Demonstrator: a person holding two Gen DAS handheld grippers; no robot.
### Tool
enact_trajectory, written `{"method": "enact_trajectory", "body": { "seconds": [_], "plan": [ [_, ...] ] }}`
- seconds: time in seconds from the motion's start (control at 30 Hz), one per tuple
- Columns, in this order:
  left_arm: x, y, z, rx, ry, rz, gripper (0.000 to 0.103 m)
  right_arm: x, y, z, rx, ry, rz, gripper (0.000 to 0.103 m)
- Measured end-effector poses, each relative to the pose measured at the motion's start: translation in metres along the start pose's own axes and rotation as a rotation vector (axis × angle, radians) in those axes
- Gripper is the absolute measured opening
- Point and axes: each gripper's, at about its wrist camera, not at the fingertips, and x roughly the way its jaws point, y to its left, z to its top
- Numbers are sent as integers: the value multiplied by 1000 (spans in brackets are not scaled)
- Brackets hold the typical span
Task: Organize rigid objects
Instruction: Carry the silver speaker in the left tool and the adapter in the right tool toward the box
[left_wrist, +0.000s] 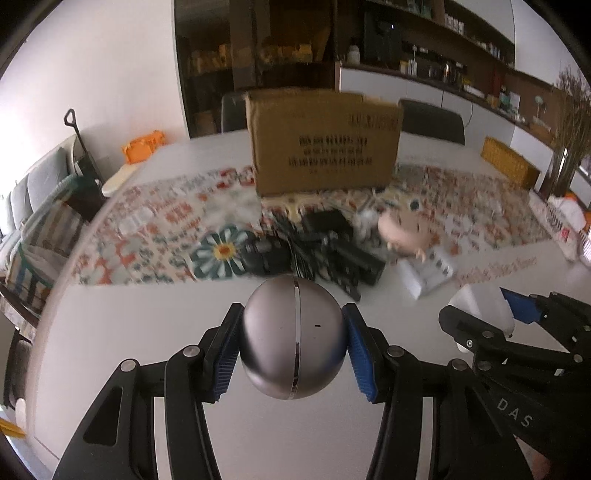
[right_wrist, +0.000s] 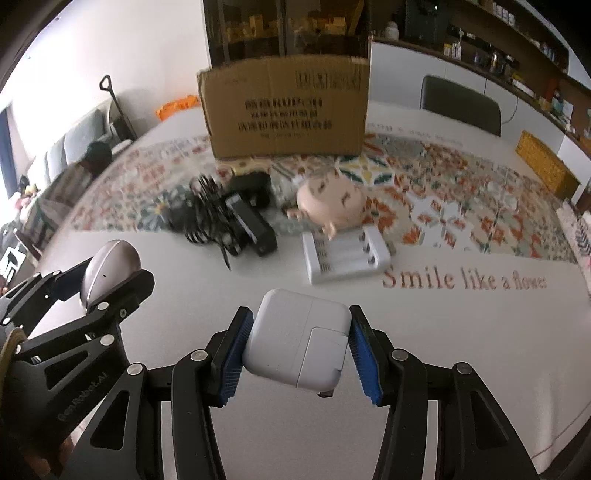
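So the left hand-held gripper (left_wrist: 293, 345) has its blue pads clamped on either side of a shiny grey metal sphere with a thin seam (left_wrist: 294, 338), lifted over bare white surface (left_wrist: 147, 332). Right next to it, the right hand-held gripper (right_wrist: 297, 349) is closed on a white square plastic power adapter (right_wrist: 297, 341), also above plain surface.

Ahead of both there's a fair strip of open surface before the clutter starts: a tangle of black chargers and cables (right_wrist: 225, 218) ahead-left of the right one, a white plastic battery charger tray (right_wrist: 345, 254) straight ahead, and a pale pink doll head (right_wrist: 332, 205) touching the tray's far edge. Beyond that pile a tall brown cardboard box (right_wrist: 286, 110) stands on the floral patterned cloth (right_wrist: 461, 206). The surface's rounded edge curves off to the left of the left one.
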Motion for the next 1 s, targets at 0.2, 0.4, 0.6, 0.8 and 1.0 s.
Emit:
{"method": "enact_trajectory", "body": {
  "seconds": [0.2,0.4,0.6,0.8,1.0],
  "plan": [
    [-27,13,27,-6,-61,-9,53,-30,7,26,19,-69,-2,52],
    [-48,24,50,-1,-114,-27,53,-58,17,48,26,-140,-23,52],
    [-61,31,71,8,-161,-54,53,-76,23,65,56,-181,-38,52],
    [-62,35,92,-18,-176,-64,53,-86,22,82,63,-229,-43,52],
    [-57,26,116,-37,-199,-46,53,-85,12,105,50,-262,-29,52]
  ]
}}
